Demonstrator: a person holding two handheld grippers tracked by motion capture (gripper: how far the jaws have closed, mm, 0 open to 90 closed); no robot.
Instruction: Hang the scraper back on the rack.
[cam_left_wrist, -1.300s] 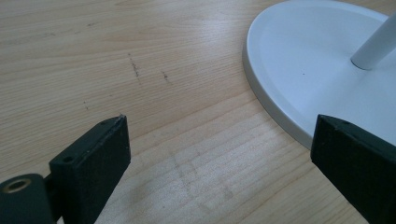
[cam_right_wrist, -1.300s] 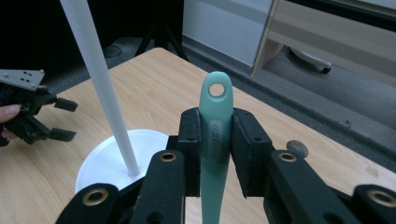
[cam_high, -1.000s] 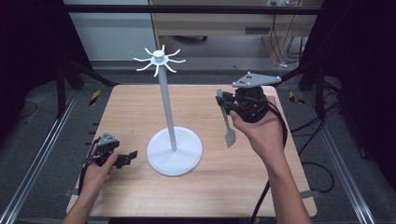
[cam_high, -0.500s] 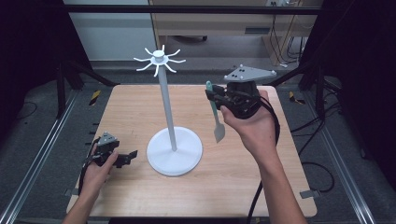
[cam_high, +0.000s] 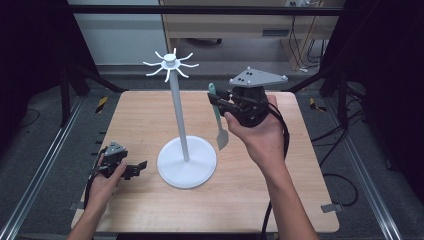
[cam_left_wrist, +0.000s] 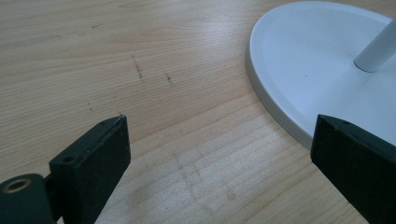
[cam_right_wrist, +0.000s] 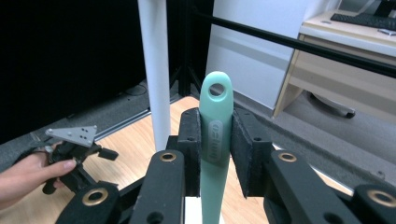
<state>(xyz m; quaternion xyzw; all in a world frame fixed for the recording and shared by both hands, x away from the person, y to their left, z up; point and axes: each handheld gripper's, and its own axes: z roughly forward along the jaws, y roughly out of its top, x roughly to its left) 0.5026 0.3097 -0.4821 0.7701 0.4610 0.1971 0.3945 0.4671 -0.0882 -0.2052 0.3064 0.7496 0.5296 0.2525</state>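
The right gripper is clamped on a mint-green spatula, held by its handle, blade hanging above the table, just right of the white hook stand. Left gripper: 2 jaws apart, near the left edge.

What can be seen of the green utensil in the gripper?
The utensil is pale mint green and looks like plastic or silicone, with a hanging hole at the handle's end and faint raised lettering below. It hangs upright, grey blade down, lifted off the table beside the white stand's pole. The right gripper clamps its handle from both sides; nothing else touches it.
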